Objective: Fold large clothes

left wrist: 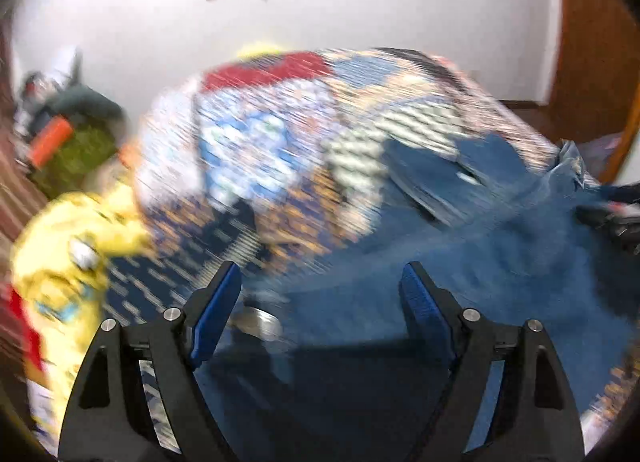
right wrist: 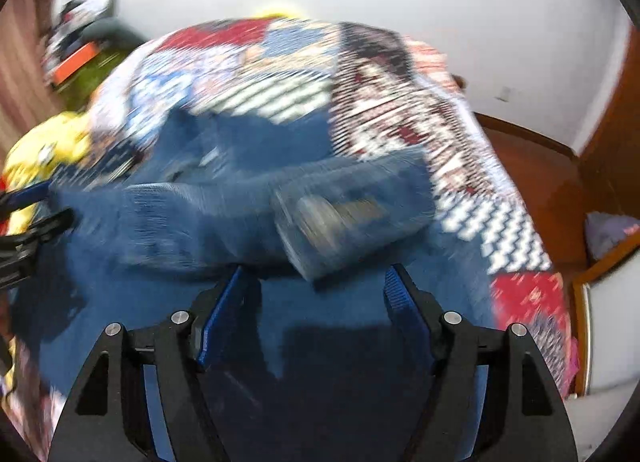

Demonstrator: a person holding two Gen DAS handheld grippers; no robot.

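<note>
A large pair of blue jeans [left wrist: 460, 238] lies rumpled on a patchwork quilt [left wrist: 272, 118] on a bed; both views are blurred by motion. My left gripper [left wrist: 322, 274] is open and empty just above the denim, near a metal button [left wrist: 260, 322]. In the right wrist view the jeans [right wrist: 192, 214] lie with a folded-over part and a pocket or label patch [right wrist: 340, 218] in front. My right gripper [right wrist: 316, 278] is open and empty over the near denim. The left gripper [right wrist: 24, 230] shows at that view's left edge.
A yellow garment [left wrist: 76, 238] lies at the bed's left side [right wrist: 44, 150]. Bags and clutter [left wrist: 68, 130] sit on the floor at the far left. A white wall [left wrist: 360, 2] stands behind the bed. Wooden floor and furniture [right wrist: 560, 190] lie to the right.
</note>
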